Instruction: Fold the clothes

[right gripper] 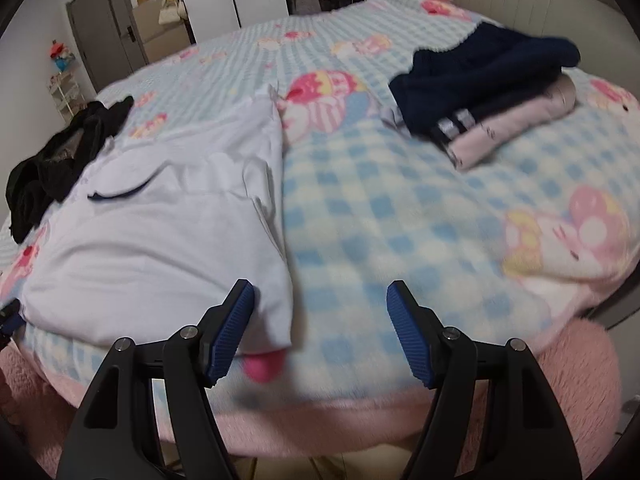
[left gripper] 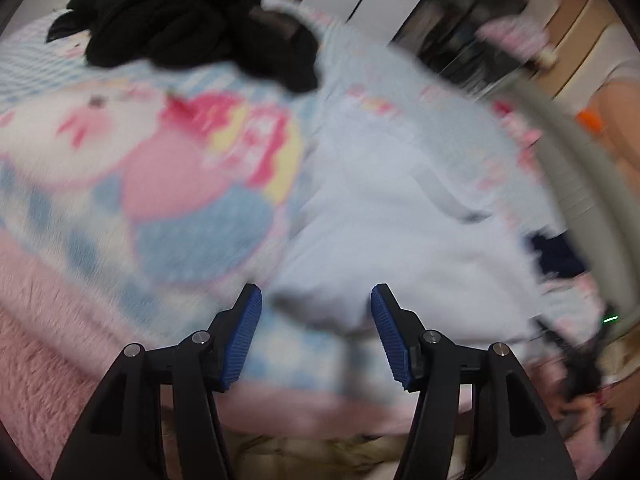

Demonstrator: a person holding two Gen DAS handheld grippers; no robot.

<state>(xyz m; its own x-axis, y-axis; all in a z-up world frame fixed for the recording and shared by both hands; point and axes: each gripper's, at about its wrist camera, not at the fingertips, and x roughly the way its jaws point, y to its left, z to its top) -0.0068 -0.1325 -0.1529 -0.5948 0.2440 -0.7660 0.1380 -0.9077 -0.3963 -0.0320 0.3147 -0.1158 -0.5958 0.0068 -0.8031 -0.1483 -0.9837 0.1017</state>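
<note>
White shirt [right gripper: 160, 224] spread flat on the near left part of the bed [right gripper: 400, 216], over the blue checked blanket, collar toward the far side, hem toward the near edge. Likely light, thin and limp; apt to wrinkle and slide on the fleecy cover, so best pinched at a hem corner or a side edge rather than mid-panel.

Left hand-held gripper [left gripper: 316, 332] spread wide, nothing between the blue pads, poised just above the near hem of the white shirt [left gripper: 400, 240]. Right hand-held gripper [right gripper: 320, 328] likewise wide apart and holding nothing, its left pad over the shirt's near right corner, the rest over bare blanket.

Right wrist view alone: 1 stack of folded clothes [right gripper: 488, 96], navy on top of grey and pink, far right on the bed, well apart from the shirt; also the shirt's full outline and dark collar trim. Crumpled black garment [right gripper: 60, 160] at the shirt's far left, touching or just beside it.

Left wrist view: heavily blurred, closer on the black garment [left gripper: 192, 28], plus a curved pale bed frame [left gripper: 580, 184] at right.
</note>
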